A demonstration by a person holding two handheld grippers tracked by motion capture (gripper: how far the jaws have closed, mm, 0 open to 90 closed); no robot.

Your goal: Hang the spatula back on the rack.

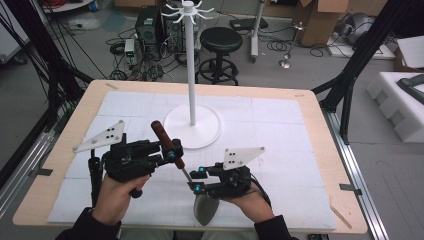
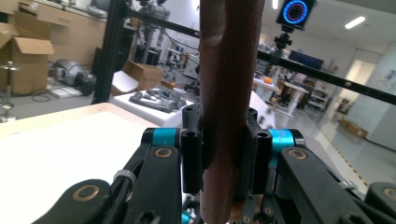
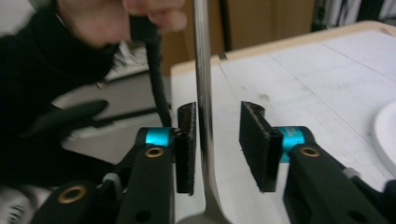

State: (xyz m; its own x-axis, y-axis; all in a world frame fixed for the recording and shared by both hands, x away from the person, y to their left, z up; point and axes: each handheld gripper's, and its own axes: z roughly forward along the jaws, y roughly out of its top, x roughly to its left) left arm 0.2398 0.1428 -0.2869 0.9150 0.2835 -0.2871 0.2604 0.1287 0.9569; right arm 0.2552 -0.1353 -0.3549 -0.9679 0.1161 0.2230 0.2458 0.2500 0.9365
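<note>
Since the right gripper (image 1: 196, 180) has its jaws standing apart around the metal shank (image 3: 201, 84), with one pad close against it and a clear gap on the other side, the whole spatula is hanging from the left gripper (image 1: 172, 152) alone. That one is clamped on the wooden handle (image 2: 229, 93), and the handle sits upright between the pads in the left gripper view. From the high view the spatula runs from the handle tip (image 1: 156, 125) down and to the right, blade (image 1: 205, 210) low at the near edge of the desk (image 1: 310, 125), just by the right hand (image 1: 250, 202).

What worries me:

- The handle is round and smooth. A one-sided hold up near the top, with the heavy blade hanging below, could let it swivel or slide in the pads if the left hand tips.
- The right jaws aren't clear of the shank. Pulling that hand away sideways could snag the shank and twist the spatula out of line.
- The white stand (image 1: 192, 65) is further back, in the middle of the desk, and its hooks (image 1: 188, 11) sit high. If hanging it there is the plan, I reckon the hole in the handle end needs lining up, and a swinging blade could knock the pole and rock the base (image 1: 192, 126).

I can't tell how tight the left grip really is.
</note>
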